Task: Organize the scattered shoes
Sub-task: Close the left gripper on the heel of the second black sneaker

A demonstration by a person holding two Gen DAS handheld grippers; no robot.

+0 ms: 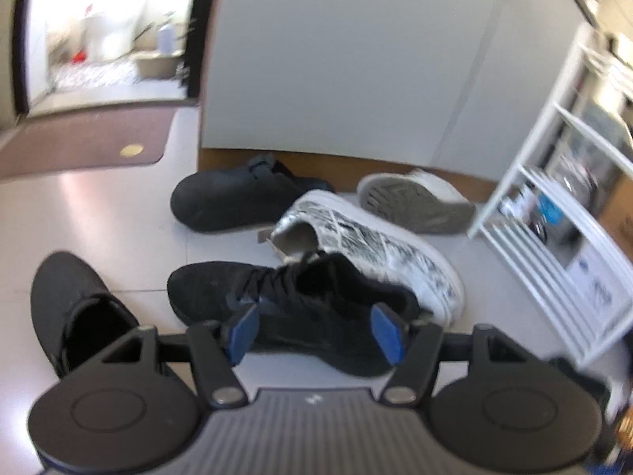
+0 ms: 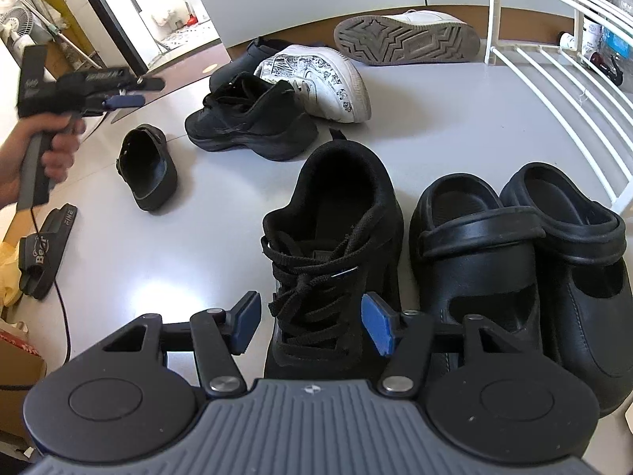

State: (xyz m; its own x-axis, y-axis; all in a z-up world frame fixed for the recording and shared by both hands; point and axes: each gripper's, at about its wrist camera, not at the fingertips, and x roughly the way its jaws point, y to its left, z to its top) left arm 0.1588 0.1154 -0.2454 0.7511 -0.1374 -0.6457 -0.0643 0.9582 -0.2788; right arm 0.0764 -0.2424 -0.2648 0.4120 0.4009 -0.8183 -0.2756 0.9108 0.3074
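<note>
- Right gripper (image 2: pixel 312 326): blue-padded fingers part open, straddling the laced toe of a black suede-like lace-up shoe (image 2: pixel 332 253) on the floor (image 2: pixel 455 118); pads stand clear of it, nothing gripped.
- Right view only: a pair of smooth black rubber clogs (image 2: pixel 522 261) side by side, touching that shoe's right flank, beside the white wire rack (image 2: pixel 554 79).
- Right view only: a person's hand (image 2: pixel 51 150) on the handle of the left gripper (image 2: pixel 122 99), raised above the floor at left; a black slide sandal (image 2: pixel 43 253) near the left edge, partly cut off.
- Left gripper (image 1: pixel 314 328): fingers part open and empty, above a black lace-up sneaker (image 1: pixel 292 304) lying on its side.
- Small black open-heel clog (image 1: pixel 75 308) lies alone to the sneaker's left, part hidden by the gripper body in the left view.
- Behind the sneaker, touching it: white sneaker with black scribble print (image 1: pixel 372 253), thick white sole.
- Farther, against the cabinet's wooden base (image 1: pixel 356 162): a dark matte clog with a strap (image 1: pixel 237 198), and a white shoe tipped over (image 1: pixel 415 202), grey zigzag tread showing.
- Left view is motion-blurred; rack contents illegible. Brown doormat (image 1: pixel 87 142) by the doorway, left view.
</note>
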